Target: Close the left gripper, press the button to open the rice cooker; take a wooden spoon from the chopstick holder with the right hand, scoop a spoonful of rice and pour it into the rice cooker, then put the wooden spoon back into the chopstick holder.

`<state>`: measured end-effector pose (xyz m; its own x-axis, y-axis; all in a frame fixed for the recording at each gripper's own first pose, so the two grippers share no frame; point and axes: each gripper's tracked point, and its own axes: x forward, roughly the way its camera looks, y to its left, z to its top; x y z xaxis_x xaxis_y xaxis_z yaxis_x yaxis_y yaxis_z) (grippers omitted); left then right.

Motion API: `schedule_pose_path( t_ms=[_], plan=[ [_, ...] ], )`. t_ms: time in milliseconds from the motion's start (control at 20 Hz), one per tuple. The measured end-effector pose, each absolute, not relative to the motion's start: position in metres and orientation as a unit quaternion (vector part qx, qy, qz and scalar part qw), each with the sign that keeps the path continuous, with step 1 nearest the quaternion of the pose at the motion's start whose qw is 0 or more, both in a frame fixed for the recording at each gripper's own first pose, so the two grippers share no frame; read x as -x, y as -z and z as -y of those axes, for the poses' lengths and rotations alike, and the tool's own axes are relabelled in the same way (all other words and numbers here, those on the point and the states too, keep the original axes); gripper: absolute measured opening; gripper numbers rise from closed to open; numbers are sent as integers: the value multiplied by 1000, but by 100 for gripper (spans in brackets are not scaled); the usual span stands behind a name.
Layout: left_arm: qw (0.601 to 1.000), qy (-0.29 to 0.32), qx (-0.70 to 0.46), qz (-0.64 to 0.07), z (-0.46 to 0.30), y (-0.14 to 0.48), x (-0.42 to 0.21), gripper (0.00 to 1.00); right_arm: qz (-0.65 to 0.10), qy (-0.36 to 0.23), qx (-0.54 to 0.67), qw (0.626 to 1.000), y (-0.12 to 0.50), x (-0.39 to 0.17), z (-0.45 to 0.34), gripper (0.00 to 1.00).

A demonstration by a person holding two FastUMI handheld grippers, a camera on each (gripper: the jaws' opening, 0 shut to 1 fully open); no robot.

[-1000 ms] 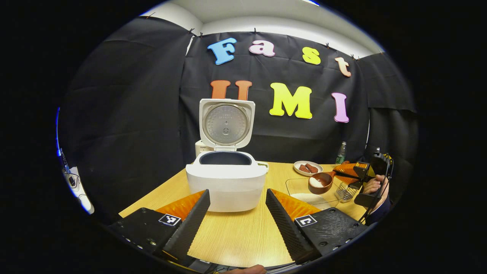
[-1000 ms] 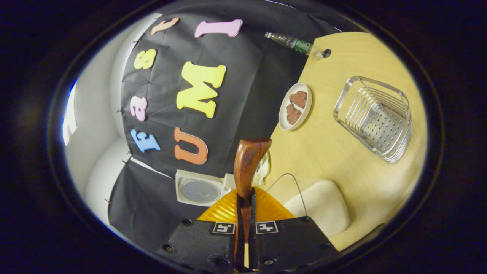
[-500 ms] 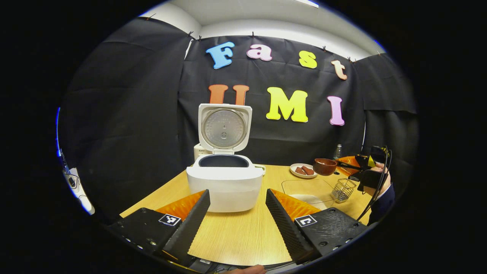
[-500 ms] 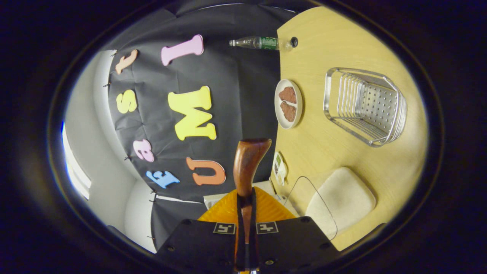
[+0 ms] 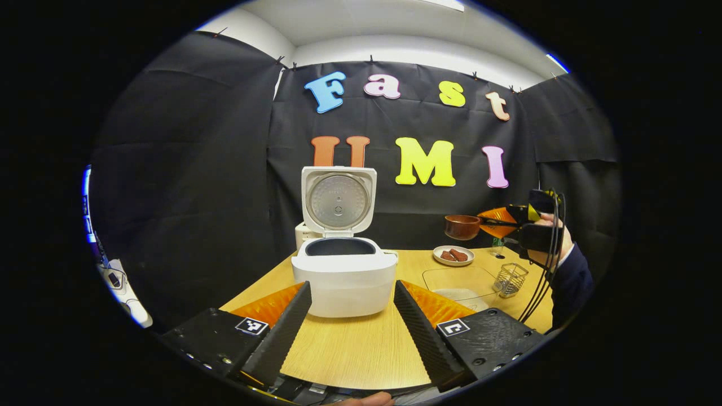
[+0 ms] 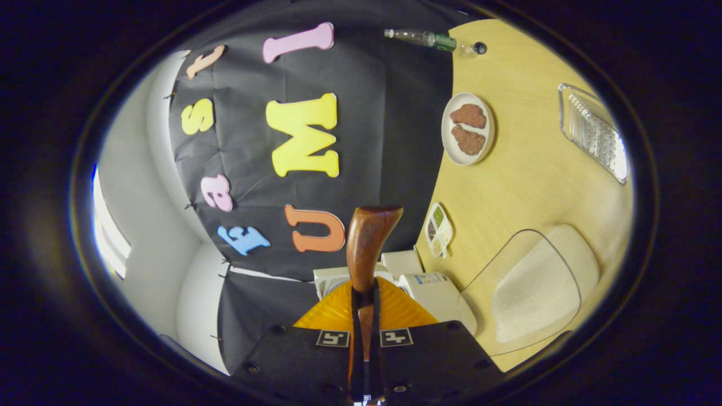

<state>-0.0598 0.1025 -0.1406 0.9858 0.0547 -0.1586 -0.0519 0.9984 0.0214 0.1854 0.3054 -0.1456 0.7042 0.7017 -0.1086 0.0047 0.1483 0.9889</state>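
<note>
The rice cooker (image 5: 344, 276) stands on the wooden table (image 5: 361, 349) with its lid (image 5: 338, 200) raised upright behind the dark pot opening. The left gripper (image 5: 352, 321) hangs in front of the cooker, its fingers (image 5: 279, 338) spread wide apart with nothing between them, as they were a second ago.

To the cooker's right, the right gripper (image 5: 510, 223), held by a hand (image 5: 550, 237) in a dark sleeve, is clamped on the handle of the wooden spoon (image 5: 462, 226). A second ago the spoon's bowl sat low, over the clear tray of rice (image 5: 459, 285); it has since risen well above the tray and now hangs higher than the plate of brown pieces (image 5: 453, 255).

In the right gripper view, the right gripper (image 6: 365, 316) pinches the wooden spoon (image 6: 366, 248) tightly between both fingers. The rice cooker (image 6: 395, 282) lies just beyond the spoon, nearer than half a second ago, with the tray of rice (image 6: 533, 290) beside it. The metal chopstick holder (image 6: 598, 132) has slid toward the view's edge; the plate (image 6: 468, 135) and a bottle (image 6: 434, 39) lie farther from the cooker.
</note>
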Motion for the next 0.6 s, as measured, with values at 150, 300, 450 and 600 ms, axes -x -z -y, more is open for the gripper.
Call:
schedule_pose_path(
  t_ms=[150, 300, 450, 600],
  plan=[
    [996, -39, -12, -84, -115, 141, 63, 93, -307, -261, -582, 706, 139, -195, -339, 10],
    [994, -53, 9, -93, -128, 143, 63, 93, -325, -265, -564, 712, 143, -210, -378, 10],
    [993, -66, 20, -98, -140, 143, 67, 93, -340, -271, -536, 723, 146, -218, -419, 6],
    [993, -76, 12, -91, -147, 136, 69, 93, -330, -275, -491, 758, 144, -229, -455, 10]
  ],
)
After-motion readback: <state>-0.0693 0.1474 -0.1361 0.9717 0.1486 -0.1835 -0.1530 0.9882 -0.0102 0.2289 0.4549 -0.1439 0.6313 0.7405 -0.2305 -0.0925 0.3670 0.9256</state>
